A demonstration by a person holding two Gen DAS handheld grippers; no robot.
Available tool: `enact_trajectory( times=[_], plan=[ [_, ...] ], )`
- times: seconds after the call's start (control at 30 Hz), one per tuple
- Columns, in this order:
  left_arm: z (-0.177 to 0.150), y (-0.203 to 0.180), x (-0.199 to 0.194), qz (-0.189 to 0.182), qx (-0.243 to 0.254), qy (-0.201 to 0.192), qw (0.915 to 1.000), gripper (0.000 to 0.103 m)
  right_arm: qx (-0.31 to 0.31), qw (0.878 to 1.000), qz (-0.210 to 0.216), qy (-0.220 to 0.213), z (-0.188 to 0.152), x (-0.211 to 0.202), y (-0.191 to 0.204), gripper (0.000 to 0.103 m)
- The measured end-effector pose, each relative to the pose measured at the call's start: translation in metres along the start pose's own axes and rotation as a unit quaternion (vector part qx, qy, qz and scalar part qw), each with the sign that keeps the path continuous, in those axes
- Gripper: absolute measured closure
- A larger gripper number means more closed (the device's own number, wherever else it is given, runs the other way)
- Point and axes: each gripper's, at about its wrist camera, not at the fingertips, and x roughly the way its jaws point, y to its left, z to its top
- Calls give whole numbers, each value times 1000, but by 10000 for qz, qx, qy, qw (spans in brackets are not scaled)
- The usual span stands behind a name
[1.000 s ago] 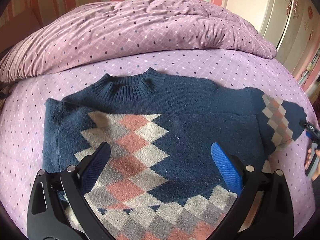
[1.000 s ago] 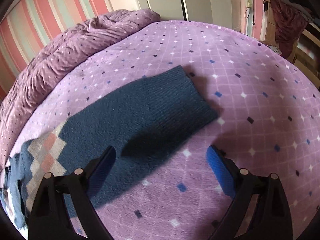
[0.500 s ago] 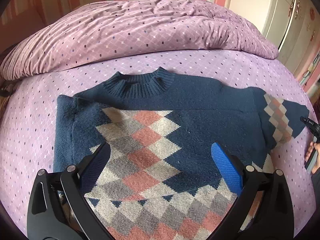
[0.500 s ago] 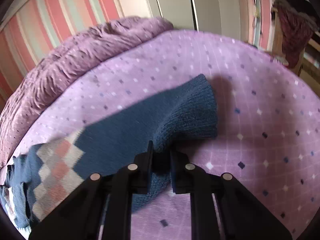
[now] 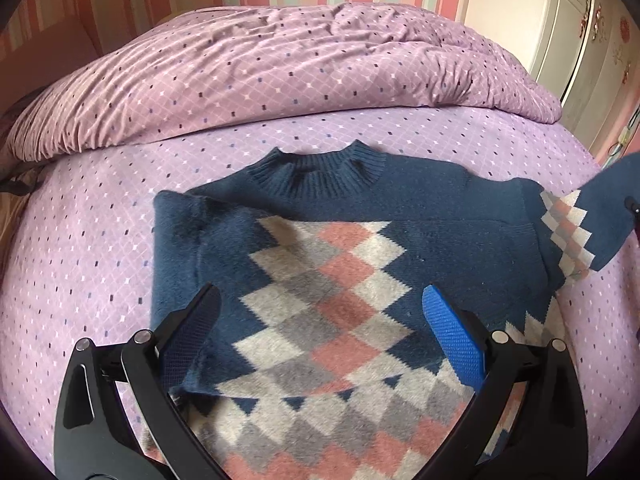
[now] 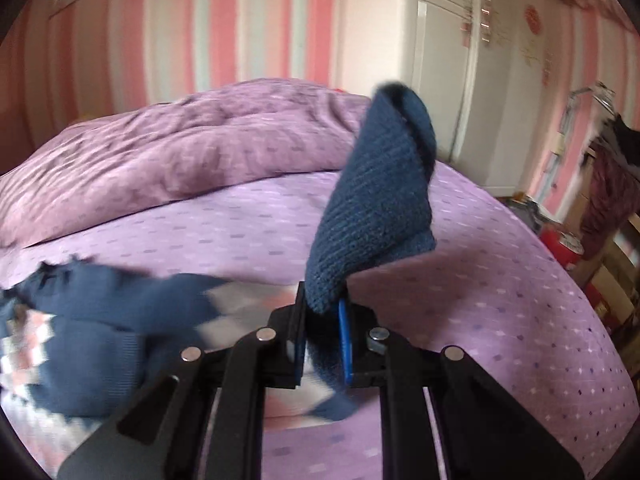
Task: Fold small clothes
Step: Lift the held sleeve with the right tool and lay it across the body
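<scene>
The navy sweater (image 5: 344, 280) with its diamond pattern lies flat on the bed (image 5: 92, 248), collar toward the rumpled duvet (image 5: 280, 76). The left hand-held gripper (image 5: 320, 328) hovers wide open over the sweater's chest, holding nothing. The right hand-held gripper (image 6: 322, 344) is clamped on the sweater's sleeve (image 6: 376, 200), whose cuff is lifted above the bed.

Purple duvet (image 5: 280, 76) bunched at bed's far end; striped wall (image 6: 240, 20); white wardrobe (image 6: 444, 80) at right.
</scene>
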Motion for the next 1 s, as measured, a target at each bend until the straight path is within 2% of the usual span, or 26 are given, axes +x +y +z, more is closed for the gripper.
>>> enact_trajectory(
  times=[0.23, 0.43, 0.87, 1.0],
  plan=[
    [-5, 40, -9, -19, -199, 55, 9998, 3, -263, 9968, 707, 252, -1, -36, 116, 89],
    [-8, 72, -14, -7, -277, 19, 9996, 3, -239, 9912, 1128, 652, -17, -43, 203, 89],
    [-21, 136, -41, 149, -470, -160, 9987, 3, -455, 9811, 1554, 1062, -35, -55, 318, 89],
    [-26, 150, -45, 242, -467, -183, 9984, 3, -649, 9746, 1728, 1268, -55, -53, 371, 89]
  ],
)
